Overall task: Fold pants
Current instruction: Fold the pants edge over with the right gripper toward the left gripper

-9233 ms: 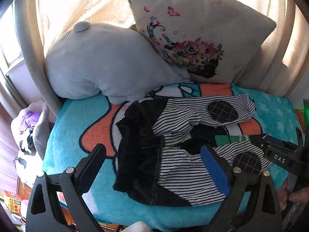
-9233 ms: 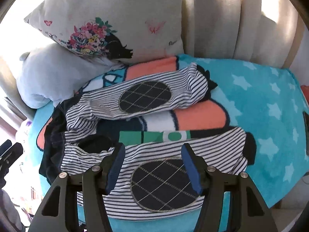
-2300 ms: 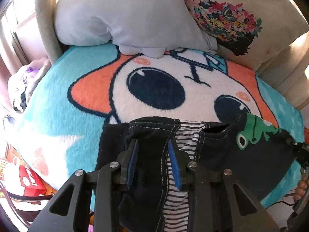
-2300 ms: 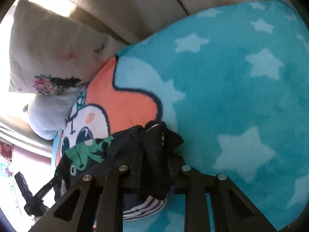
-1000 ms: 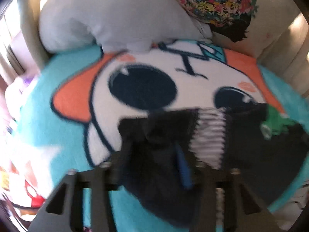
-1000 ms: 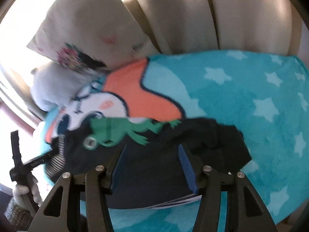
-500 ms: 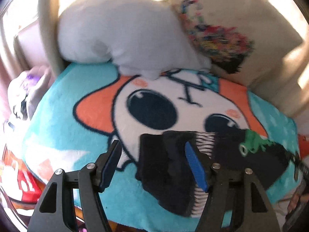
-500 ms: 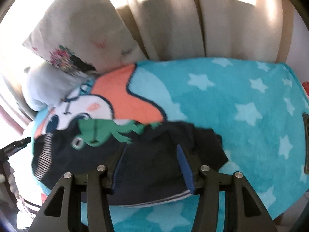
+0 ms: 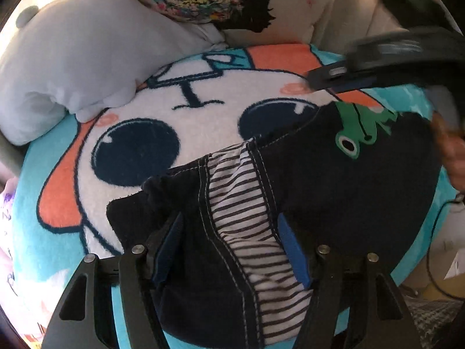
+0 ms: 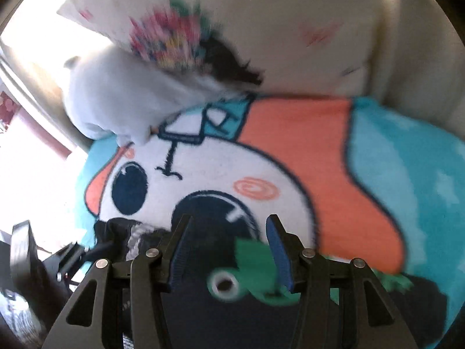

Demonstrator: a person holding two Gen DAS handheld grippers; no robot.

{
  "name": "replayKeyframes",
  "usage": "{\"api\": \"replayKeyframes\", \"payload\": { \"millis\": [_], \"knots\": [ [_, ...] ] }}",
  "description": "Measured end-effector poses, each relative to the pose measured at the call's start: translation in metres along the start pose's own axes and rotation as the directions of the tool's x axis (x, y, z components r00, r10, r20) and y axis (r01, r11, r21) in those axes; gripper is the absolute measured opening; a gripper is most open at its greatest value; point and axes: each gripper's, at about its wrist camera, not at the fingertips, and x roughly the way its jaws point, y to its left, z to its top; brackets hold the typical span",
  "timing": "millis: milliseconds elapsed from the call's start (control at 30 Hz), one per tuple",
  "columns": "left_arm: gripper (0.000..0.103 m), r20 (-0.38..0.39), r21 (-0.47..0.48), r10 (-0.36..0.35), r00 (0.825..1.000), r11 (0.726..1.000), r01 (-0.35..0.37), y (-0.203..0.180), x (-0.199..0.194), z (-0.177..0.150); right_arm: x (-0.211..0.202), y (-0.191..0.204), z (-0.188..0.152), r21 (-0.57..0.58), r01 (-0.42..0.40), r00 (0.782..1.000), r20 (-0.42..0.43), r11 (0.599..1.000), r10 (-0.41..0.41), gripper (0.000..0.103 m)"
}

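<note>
Both tongs stand spread with nothing pinched. Left tongs (image 9: 229, 250) hang over the waistband end of the pants (image 9: 334, 192), their blue pads either side of the striped lining and not pressing it; their jaws have just been opening. Right tongs (image 10: 229, 253) hover above the frog print (image 10: 250, 276) on the dark fabric, with cloth showing below the gap between the pads but not gripped; their jaws have just been closing a little.

The pants lie in a compact dark bundle on the cartoon blanket (image 9: 162, 107), at its near edge, with the waistband and striped inner cloth facing the left wrist camera. A grey cushion (image 9: 75, 58) and a flowered pillow (image 9: 232, 3) sit at the far side, well apart from the pants.

Judged from the layout, the long folds appear complete and the task is in its late stage. The step in hand looks like a release and re-approach. The next move calls for a fresh hold on one end of the bundle, or a pat to flatten it; the loose waistband edge may need squaring so the layers do not slip.
</note>
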Motion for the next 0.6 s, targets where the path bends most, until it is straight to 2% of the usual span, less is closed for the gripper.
{"api": "replayKeyframes", "payload": {
  "millis": [167,233,267,367,467,600],
  "knots": [
    [0.066,0.031,0.024,-0.017,0.999,1.0,0.017,0.0,-0.002,-0.007,0.02,0.018,-0.015,-0.102,0.074,0.992,-0.097,0.992,-0.084,0.055],
    [0.066,0.037,0.039,-0.017,0.999,0.999,0.016,-0.001,-0.002,-0.009,0.023,0.02,-0.023,-0.122,0.148,0.981,-0.107,0.981,-0.161,0.026],
    [0.066,0.038,0.048,-0.018,0.999,0.999,0.016,-0.002,-0.002,-0.009,0.022,0.018,-0.026,-0.116,0.158,0.98,-0.107,0.981,-0.17,0.005],
    [0.066,0.04,0.06,-0.027,0.999,0.998,0.025,-0.002,-0.002,-0.009,0.01,0.012,-0.024,-0.06,0.15,0.986,-0.063,0.987,-0.154,0.002],
    [0.066,0.042,0.068,-0.026,0.999,0.997,0.023,-0.003,-0.002,-0.009,0.001,0.012,-0.015,-0.034,0.174,0.985,-0.001,0.984,-0.174,0.001],
    [0.067,0.053,0.082,-0.006,0.999,0.997,0.002,-0.005,0.0,-0.01,0.009,0.002,0.0,0.029,0.179,0.983,0.041,0.983,-0.18,0.0]
  ]
}}
